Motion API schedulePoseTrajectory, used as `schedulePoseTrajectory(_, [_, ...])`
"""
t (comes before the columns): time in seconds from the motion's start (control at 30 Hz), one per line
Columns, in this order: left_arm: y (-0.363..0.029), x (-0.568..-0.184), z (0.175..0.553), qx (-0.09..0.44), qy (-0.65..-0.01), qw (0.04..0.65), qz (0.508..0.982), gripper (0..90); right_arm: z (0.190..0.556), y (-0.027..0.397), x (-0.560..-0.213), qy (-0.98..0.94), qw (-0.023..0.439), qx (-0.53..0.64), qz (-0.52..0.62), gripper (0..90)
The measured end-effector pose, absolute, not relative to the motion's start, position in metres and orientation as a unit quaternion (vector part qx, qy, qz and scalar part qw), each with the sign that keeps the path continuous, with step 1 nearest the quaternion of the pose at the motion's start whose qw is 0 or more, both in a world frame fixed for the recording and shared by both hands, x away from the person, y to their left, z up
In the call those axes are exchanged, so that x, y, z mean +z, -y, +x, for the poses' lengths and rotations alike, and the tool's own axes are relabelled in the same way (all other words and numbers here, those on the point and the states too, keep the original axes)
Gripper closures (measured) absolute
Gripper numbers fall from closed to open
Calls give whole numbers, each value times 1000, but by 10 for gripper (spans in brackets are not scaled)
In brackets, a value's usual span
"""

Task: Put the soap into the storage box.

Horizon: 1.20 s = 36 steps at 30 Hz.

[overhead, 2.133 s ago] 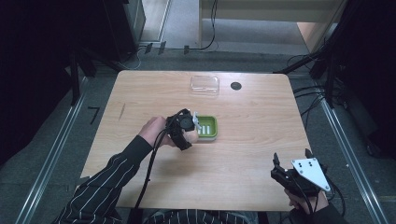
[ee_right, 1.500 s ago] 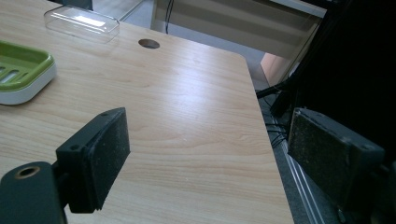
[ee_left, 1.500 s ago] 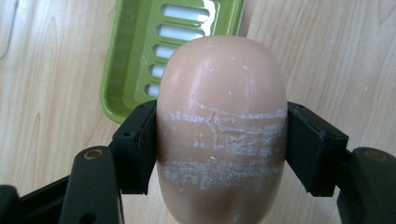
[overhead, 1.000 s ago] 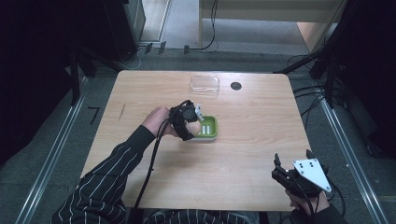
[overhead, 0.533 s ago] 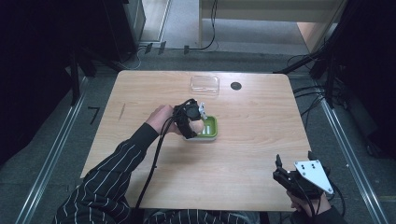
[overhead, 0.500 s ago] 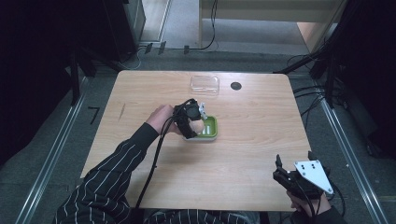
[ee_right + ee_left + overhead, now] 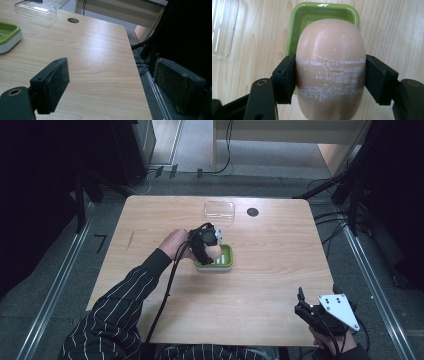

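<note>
Left gripper [image 7: 329,77], held by a hand [image 7: 173,244] reaching forward from a striped sleeve [image 7: 125,295], clamps a smooth pinkish oval soap bar [image 7: 330,67] between both jaws, just above a green soap dish [image 7: 220,259] near the middle of the wooden table [image 7: 150,215]. White scuff lines cross the bar. Beyond the dish lies a clear plastic lid [image 7: 219,209], with a small dark round hole [image 7: 252,212] beside it. Well away from the dish, at the table's near right corner, the right gripper [image 7: 110,80] hangs with jaws spread wide apart, holding nothing.
</note>
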State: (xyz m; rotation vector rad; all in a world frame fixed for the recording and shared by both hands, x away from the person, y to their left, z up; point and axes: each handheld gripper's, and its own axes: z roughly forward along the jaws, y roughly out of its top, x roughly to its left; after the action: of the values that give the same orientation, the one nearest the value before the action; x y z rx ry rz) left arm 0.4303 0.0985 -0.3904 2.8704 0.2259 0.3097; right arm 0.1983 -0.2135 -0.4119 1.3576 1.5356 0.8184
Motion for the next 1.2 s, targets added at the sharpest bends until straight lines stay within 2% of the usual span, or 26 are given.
schedulePoseTrajectory(1.2, [-86,-415,450,95,-61,119,986,335,192,216,-413,-620,456,318,554,136])
